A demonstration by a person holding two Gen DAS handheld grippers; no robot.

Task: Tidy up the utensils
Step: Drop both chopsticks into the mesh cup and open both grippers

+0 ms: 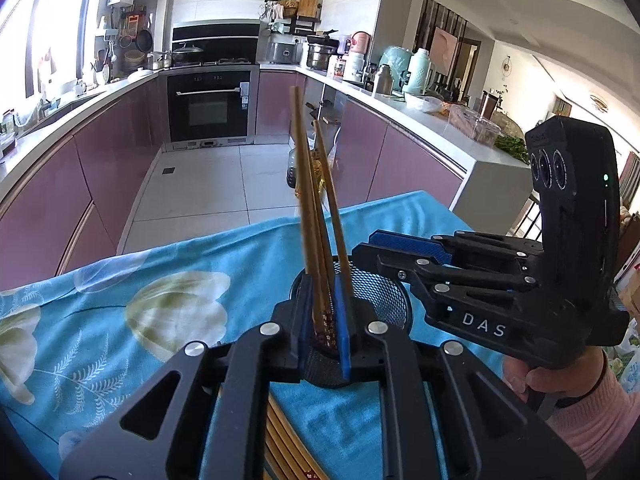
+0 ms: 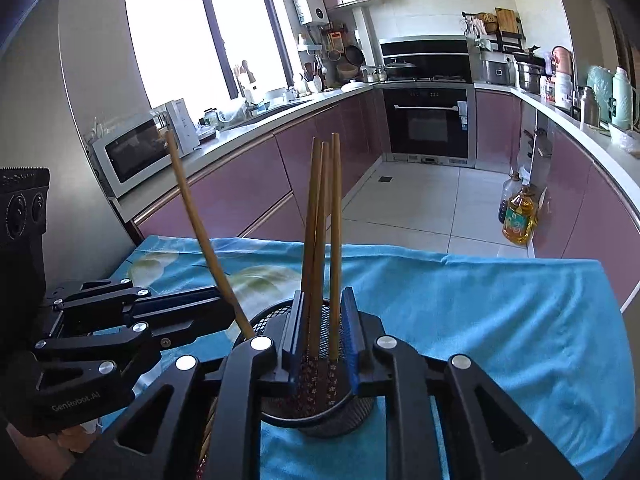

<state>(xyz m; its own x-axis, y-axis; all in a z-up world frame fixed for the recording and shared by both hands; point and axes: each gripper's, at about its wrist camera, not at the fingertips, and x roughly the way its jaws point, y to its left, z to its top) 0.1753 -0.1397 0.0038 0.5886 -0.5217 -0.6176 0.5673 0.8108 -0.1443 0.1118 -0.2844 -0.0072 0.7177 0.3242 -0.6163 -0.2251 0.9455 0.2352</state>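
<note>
A black mesh utensil cup (image 1: pixel 384 300) (image 2: pixel 332 420) stands on the blue flowered cloth (image 1: pixel 160 300) (image 2: pixel 480 320). My left gripper (image 1: pixel 326 336) is over the cup and shut on a wooden chopstick (image 1: pixel 306 208), which leans upright with its patterned end in the cup; it also shows in the right wrist view (image 2: pixel 204 240). My right gripper (image 2: pixel 324 340) is above the cup, its blue pads (image 2: pixel 350 332) slightly apart around three upright chopsticks (image 2: pixel 320 240) that stand in the cup. More loose chopsticks (image 1: pixel 288 440) lie on the cloth below the left gripper.
The table ends at the cloth's far edge (image 2: pixel 440 254), with tiled kitchen floor beyond. Purple cabinets (image 2: pixel 240 184), an oven (image 2: pixel 428 124) and a microwave (image 2: pixel 132 152) line the walls. Oil bottles (image 2: pixel 518 216) stand on the floor at right.
</note>
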